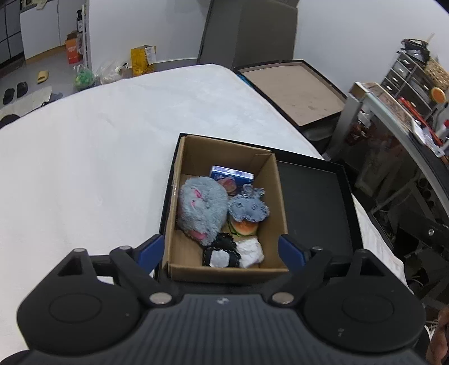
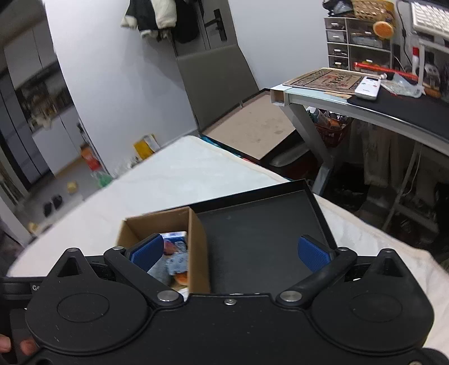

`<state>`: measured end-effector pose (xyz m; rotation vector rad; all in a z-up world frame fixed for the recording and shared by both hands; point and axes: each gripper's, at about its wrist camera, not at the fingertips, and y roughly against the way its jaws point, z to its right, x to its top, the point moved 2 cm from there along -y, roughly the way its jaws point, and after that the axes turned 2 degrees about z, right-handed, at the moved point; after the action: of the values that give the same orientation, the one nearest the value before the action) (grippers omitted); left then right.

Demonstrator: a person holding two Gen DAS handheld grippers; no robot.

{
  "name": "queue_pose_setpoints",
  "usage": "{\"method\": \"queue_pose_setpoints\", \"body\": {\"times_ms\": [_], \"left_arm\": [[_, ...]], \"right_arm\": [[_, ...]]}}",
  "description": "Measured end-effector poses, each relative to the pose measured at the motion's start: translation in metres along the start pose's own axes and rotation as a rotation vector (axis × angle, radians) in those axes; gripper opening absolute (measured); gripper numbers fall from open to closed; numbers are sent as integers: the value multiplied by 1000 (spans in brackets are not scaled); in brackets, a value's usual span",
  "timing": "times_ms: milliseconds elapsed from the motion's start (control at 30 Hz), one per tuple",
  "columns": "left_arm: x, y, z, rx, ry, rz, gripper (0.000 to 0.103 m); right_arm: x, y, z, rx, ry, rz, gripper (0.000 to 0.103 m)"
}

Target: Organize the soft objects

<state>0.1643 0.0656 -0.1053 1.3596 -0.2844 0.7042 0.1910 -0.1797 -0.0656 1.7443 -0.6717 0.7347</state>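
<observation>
Both grippers hang released: left gripper point(image 1: 221, 250) over the cardboard box point(image 1: 269, 179), where the grey plush point(image 1: 200, 209) lies. Right gripper point(image 2: 230, 252) spans box wall and black tray point(image 2: 261, 238); white bed point(image 1: 112, 134) wide open leftward.

This is a lived-in home, a bedroom doubling as a study. Beneath the jaws spreads a white quilted mattress point(image 1: 112, 134). Beyond the right jaws and off to their right stands a glass-topped desk on grey metal legs point(image 2: 336, 101), bearing a white remote control point(image 2: 368, 88) and grey plastic drawer units point(image 2: 356, 42). Straight ahead, dark and pale garments point(image 2: 157, 16) hang by a grey door. Far left, black slippers point(image 1: 15, 90) lie on the floor.
</observation>
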Motion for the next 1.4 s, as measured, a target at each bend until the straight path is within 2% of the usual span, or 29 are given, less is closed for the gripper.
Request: {"method": "queue_pose_setpoints", "body": {"times_ms": [67, 367, 567, 733, 967, 1200, 1400], "left_arm": [[-3, 11, 5, -3, -16, 2, 90], [-16, 62, 22, 2, -35, 31, 91], [-27, 90, 28, 5, -45, 52, 93], [-34, 111, 32, 4, -55, 71, 97], [-45, 142, 36, 5, -72, 111, 99], [-59, 160, 41, 14, -92, 128, 101], [-71, 165, 45, 27, -103, 124, 101]], "right_arm": [[1, 8, 5, 23, -26, 6, 103], [-2, 43, 14, 3, 5, -1, 103], [0, 70, 15, -8, 34, 25, 103], [1, 92, 13, 19, 48, 37, 103], [0, 115, 10, 33, 63, 57, 103], [-7, 132, 14, 64, 53, 72, 103], [-14, 143, 15, 119, 58, 37, 103]]}}
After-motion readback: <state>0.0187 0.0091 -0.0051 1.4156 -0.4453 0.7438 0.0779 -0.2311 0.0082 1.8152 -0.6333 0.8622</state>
